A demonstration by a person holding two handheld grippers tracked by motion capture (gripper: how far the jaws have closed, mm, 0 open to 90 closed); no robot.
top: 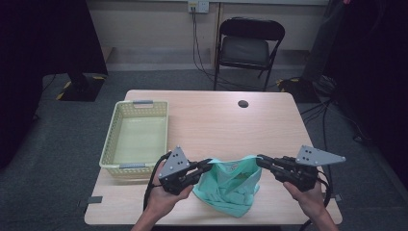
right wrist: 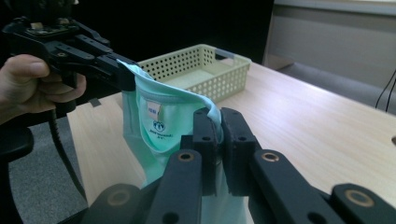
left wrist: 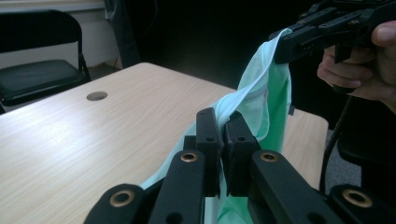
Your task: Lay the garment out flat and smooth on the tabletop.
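- The jaws of the left gripper [top: 208,165] are closed tight on the left top corner of the mint-green shirt [top: 230,185]; in the left gripper view the cloth edge goes in between the two black jaws of this gripper [left wrist: 223,135] and no gap is seen.
- The basket [top: 111,144] stands at the left side of the desk [top: 211,120], just beside the left gripper and a little farther from the person. It looks empty.
- The shirt hangs between the two grippers at the near edge of the desk. Its top edge runs left to right from one gripper to the other and sags a little in the middle, so the long axis of the held edge lies across the desk, parallel to the near edge.
- The body of the shirt drops down from this edge. The lower part is bunched and I judge that it rests on the desk.
- In the right gripper view the neck opening and a small label [right wrist: 152,110] face the right gripper, so the collar points up and the hem points down.
- The jaws of the right gripper [top: 260,160] are also closed, on the right top corner of the shirt; in its own view the cloth is pinched between them [right wrist: 221,135].
- Both grippers are at about equal height, each at one end of the shirt.
- The left hand [top: 161,202] is the nearer one to the basket, so a move of the shirt there would go to the left and away from the person.
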